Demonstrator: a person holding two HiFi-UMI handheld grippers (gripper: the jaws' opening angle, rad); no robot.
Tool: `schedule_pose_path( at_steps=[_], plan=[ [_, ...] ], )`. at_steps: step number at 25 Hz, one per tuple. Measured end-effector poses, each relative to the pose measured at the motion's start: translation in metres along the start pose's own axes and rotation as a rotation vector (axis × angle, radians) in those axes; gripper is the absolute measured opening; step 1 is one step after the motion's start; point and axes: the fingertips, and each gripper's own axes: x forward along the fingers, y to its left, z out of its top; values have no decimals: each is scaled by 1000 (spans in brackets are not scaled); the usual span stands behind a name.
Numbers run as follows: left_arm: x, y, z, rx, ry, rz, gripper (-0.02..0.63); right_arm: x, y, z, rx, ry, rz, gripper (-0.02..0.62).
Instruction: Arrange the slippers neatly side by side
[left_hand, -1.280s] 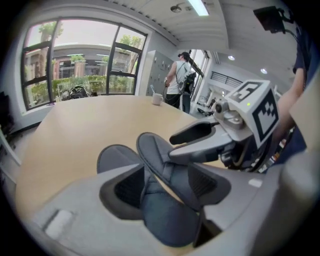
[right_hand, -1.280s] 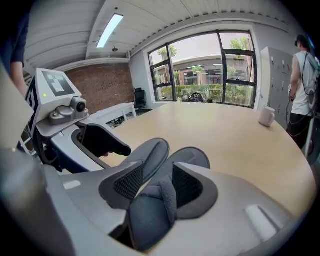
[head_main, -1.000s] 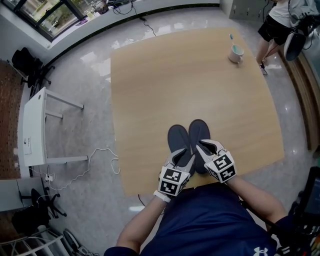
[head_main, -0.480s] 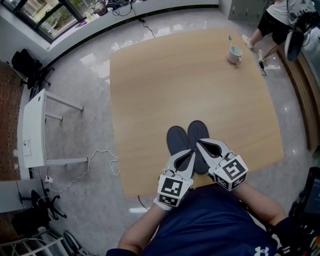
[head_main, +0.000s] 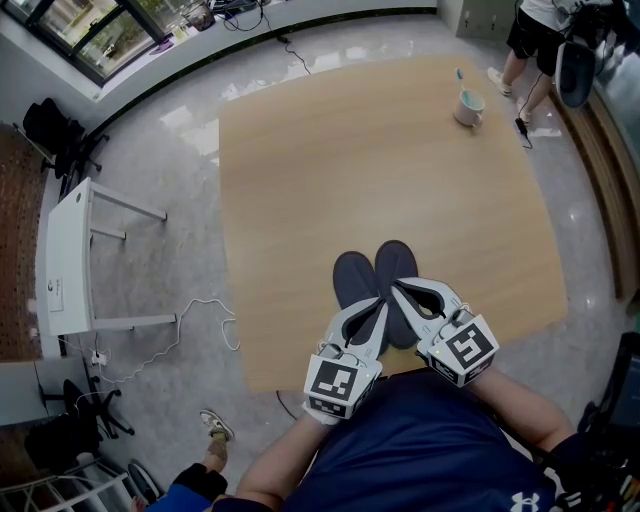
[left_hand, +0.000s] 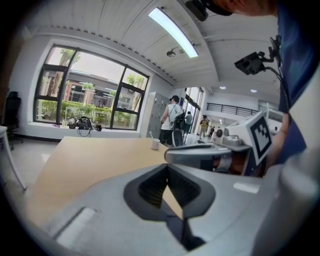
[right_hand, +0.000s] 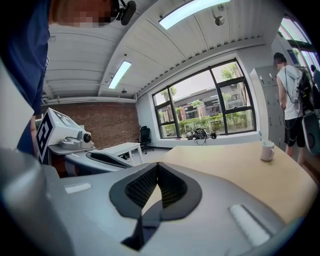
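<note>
The left gripper (head_main: 370, 308) and right gripper (head_main: 400, 288) have drawn back toward the frame's lower edge. Their fingers, partly spread a second ago, are now pinched together on nothing. The slippers (head_main: 378, 280) lie side by side, low centre on the table (head_main: 350, 150), so the arranging looks finished. No writing is readable, only square markers.

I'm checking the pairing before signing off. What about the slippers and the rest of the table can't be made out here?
- Heel ends of the slippers: in the head view they are covered by the shut left gripper and right gripper, so heel alignment is unknown.
- Slippers in both gripper views: hidden below each gripper's own body.
- What stands in the mug: too small in every view.
</note>
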Motion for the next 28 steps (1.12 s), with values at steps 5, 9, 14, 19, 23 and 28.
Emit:
schedule_pose_path(
  at_steps=[5,9,14,19,23,28],
  plan=[
    [1,0,3,-19,-3,-7,5,0,1,0,15,3,1,11],
    [1,2,5,-16,-7,0,5,-1,-1,2,12,-2,-2,11],
    [-2,5,3,-22,-2,6,5,0,5,5,-4,-4,14,11],
    [-2,6,1,-24,2,12,5,0,8,-1,-9,-14,34,11],
    [-1,5,0,-39,14,9,5,0,5,-1,-7,-7,22,11],
    [-2,9,-1,-52,7,19,5,0,5,4,-4,3,8,11]
  ],
)
